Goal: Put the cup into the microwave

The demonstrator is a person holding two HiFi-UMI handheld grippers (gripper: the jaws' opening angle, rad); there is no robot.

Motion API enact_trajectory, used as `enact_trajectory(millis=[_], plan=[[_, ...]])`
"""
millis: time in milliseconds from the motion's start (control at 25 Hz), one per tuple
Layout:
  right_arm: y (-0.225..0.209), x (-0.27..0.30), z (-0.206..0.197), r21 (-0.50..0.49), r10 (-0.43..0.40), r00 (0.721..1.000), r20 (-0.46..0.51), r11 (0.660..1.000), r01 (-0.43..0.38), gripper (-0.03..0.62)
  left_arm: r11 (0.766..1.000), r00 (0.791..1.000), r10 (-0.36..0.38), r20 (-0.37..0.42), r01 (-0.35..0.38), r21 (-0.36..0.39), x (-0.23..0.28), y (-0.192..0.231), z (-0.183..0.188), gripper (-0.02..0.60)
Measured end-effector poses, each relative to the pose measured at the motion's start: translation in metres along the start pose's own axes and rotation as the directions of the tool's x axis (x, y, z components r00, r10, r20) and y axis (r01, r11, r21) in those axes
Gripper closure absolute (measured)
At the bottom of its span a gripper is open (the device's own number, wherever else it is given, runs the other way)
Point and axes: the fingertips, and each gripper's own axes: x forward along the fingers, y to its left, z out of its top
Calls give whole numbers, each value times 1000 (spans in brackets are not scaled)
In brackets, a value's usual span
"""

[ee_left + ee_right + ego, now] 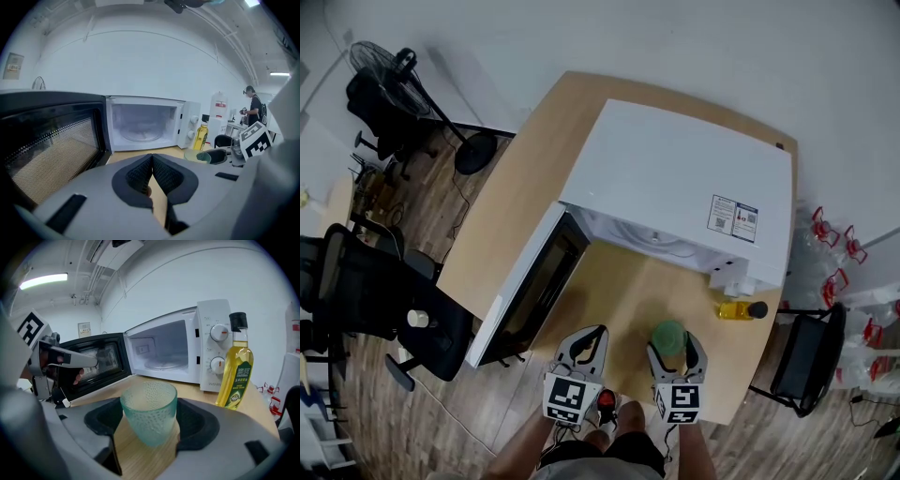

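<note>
1. right gripper (151, 425) clamps the green cup (149, 401), upright, mouth up, long axis vertical, over the table (140, 454) in front of the open microwave (206, 350).
2. left gripper (152, 174): jaws pressed together on nothing, near the swung-out door (47, 140).

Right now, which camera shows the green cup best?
The right gripper view: the cup sits large and centred between the jaws, dotted texture clear. The head view shows only a small green top; the left gripper view, its rim.
</note>
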Motion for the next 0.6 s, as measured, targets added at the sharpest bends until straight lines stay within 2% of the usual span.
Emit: enact_trajectory(millis=[600], plan=[[12,-18,71,-56,3,994,112,998,4,240,1000,995,23,96,-24,12,-22,6,45,558]])
